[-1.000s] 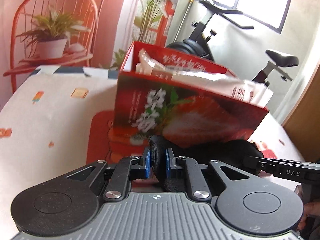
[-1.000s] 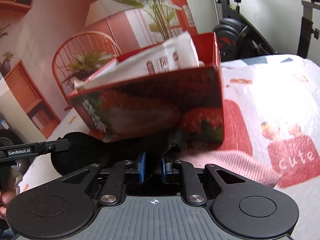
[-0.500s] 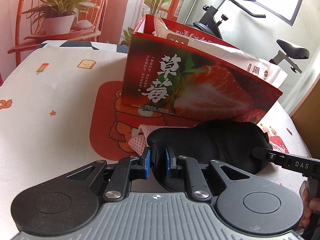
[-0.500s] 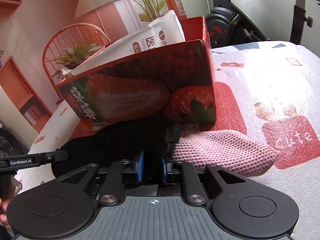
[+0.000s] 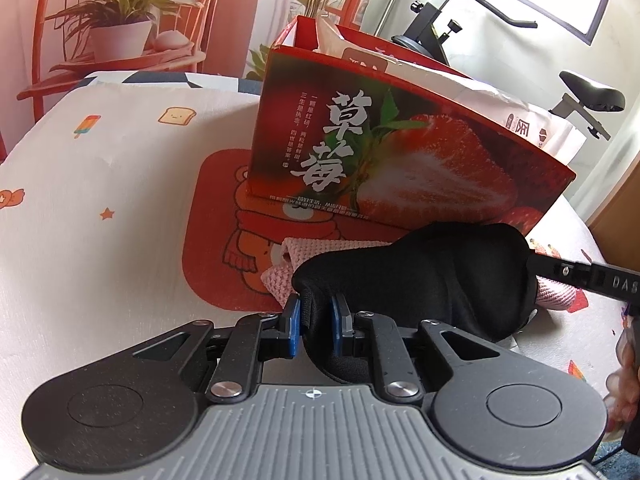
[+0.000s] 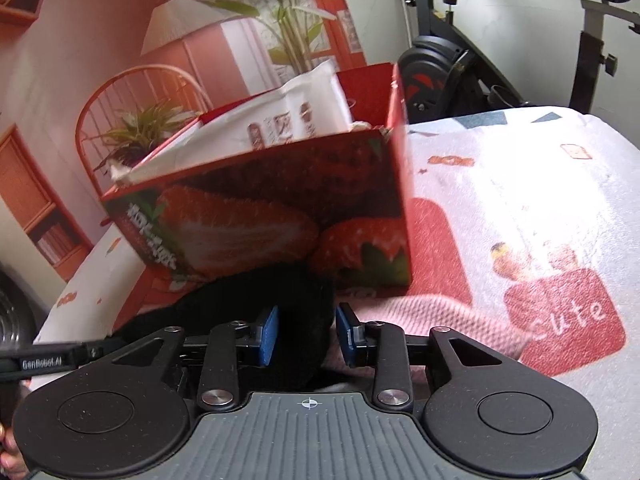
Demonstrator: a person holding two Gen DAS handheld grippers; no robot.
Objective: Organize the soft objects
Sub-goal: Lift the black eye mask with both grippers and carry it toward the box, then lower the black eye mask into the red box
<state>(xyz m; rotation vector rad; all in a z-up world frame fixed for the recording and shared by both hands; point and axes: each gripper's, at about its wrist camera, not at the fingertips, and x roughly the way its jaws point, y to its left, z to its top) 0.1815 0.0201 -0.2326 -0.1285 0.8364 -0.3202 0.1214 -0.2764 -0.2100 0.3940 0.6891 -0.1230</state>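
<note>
Black, padded and softly contoured, the fabric sleep mask (image 5: 424,276) lies in front of the red strawberry-printed cardboard box (image 5: 400,168), draped over a pink knitted cloth (image 5: 288,268) that spreads out on the surface beneath it. Its matte cloth bulges in a rounded dome at the middle, with one end pinched up into a fold. That end sits between the blue pads of the left gripper (image 5: 314,328), whose jaws are clamped nearly together on it. The opposite end of the mask runs between the pads of the right gripper (image 6: 306,334), whose jaws have just been opening and now stand apart from the fabric, with visible gaps at either pad. A white printed plastic packet (image 6: 280,120) sticks up out of the box. Everything rests on a white cartoon-printed cover (image 5: 100,184) with a red bear patch. An exercise bike (image 5: 520,40) stands behind.
</note>
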